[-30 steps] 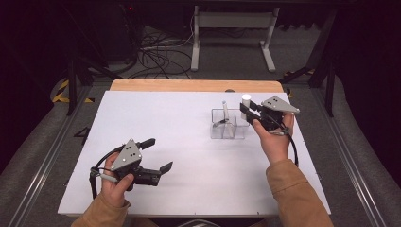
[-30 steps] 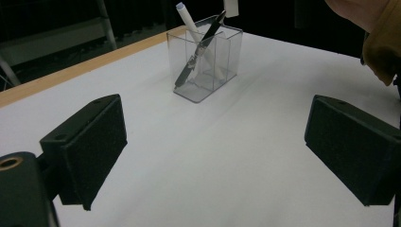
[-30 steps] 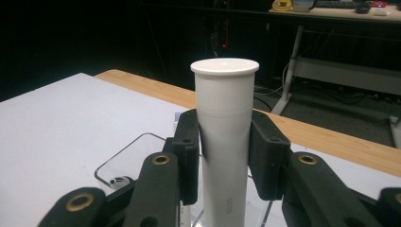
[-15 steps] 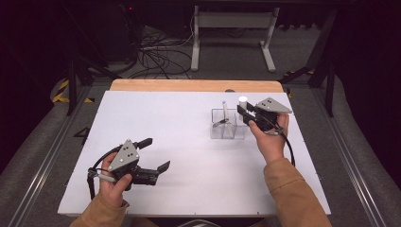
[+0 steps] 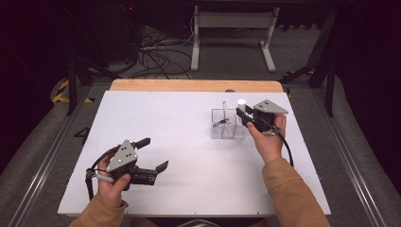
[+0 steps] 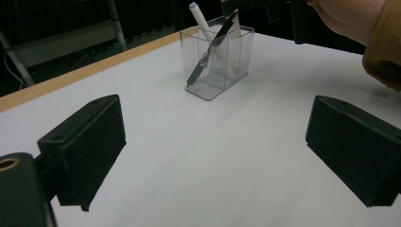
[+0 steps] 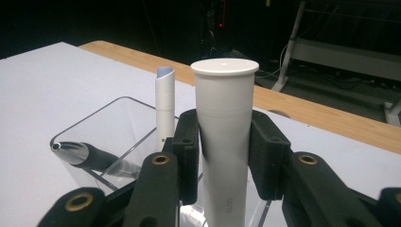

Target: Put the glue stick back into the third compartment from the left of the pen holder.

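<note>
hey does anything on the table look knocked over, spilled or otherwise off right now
Nothing stands out. The clear holder stands upright on the table, with a white pen and a dark pen leaning inside it. The right gripper holds a white tube upright at the holder. The left gripper is open, apart.

A: Count, containers? We log one clear holder (image 5: 227,128) on the table (image 5: 189,123).

B: Contents: one slim white pen (image 7: 164,101) and one dark pen (image 6: 210,49) leaning inside; one thick white tube (image 7: 224,127) at its rim.

A: Grippers: two, left gripper (image 5: 153,153) and right gripper (image 5: 243,116).
</note>
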{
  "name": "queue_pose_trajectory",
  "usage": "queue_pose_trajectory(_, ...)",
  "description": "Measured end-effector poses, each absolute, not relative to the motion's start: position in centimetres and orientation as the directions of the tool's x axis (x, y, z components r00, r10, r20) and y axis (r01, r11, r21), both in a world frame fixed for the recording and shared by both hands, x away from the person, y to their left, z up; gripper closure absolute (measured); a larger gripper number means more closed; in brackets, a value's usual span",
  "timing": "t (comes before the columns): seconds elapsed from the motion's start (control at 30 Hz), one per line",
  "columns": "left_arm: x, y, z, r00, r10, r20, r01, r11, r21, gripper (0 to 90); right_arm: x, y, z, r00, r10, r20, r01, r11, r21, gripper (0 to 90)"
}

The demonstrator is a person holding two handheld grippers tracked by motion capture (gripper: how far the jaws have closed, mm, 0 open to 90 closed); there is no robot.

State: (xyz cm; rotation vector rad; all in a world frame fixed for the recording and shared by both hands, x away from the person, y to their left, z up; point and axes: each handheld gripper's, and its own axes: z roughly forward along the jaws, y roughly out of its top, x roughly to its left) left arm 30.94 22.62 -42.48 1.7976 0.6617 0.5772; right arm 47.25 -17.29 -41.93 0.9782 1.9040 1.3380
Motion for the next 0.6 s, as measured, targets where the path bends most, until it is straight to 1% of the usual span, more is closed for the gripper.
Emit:
queue_pose_trajectory(0.23, 30.9, 22.7, -42.5, 0.726, 0.685, 0.064, 0.163, -0.262, 0.951, 6.4, 47.2, -17.2, -42.2, -0.537, 0.841, -0.06, 0.25, 0.227, 0.941, 66.2)
queue_pose_trajectory(0.27, 30.9, 22.7, -42.5, 0.726, 0.685, 0.065, 0.163, -0.263, 0.951, 6.5, 47.2, -17.2, -42.3, -0.541, 0.84, -0.053, 0.255, 0.223, 0.941, 62.9)
queue_pose_trajectory(0.37, 30.9, 22.8, -42.6, 0.723, 0.688, 0.065, 0.163, -0.262, 0.951, 6.5, 47.1, -17.2, -42.1, -0.534, 0.843, -0.061, 0.235, 0.218, 0.947, 47.4)
queue_pose_trajectory(0.4, 30.9, 22.8, -42.6, 0.722, 0.689, 0.064, 0.164, -0.261, 0.951, 6.5, 47.0, -17.2, -42.1, -0.53, 0.846, -0.057, 0.228, 0.207, 0.951, 43.9)
queue_pose_trajectory(0.5, 30.9, 23.0, -42.6, 0.718, 0.692, 0.067, 0.163, -0.261, 0.951, 6.4, 46.7, -17.4, -41.7, -0.529, 0.846, -0.061, 0.202, 0.195, 0.96, 37.2)
queue_pose_trajectory(0.6, 30.8, 23.2, -42.6, 0.717, 0.695, 0.06, 0.169, -0.257, 0.952, 6.3, 46.3, -17.5, -41.2, -0.533, 0.844, -0.055, 0.18, 0.178, 0.967, 34.2)
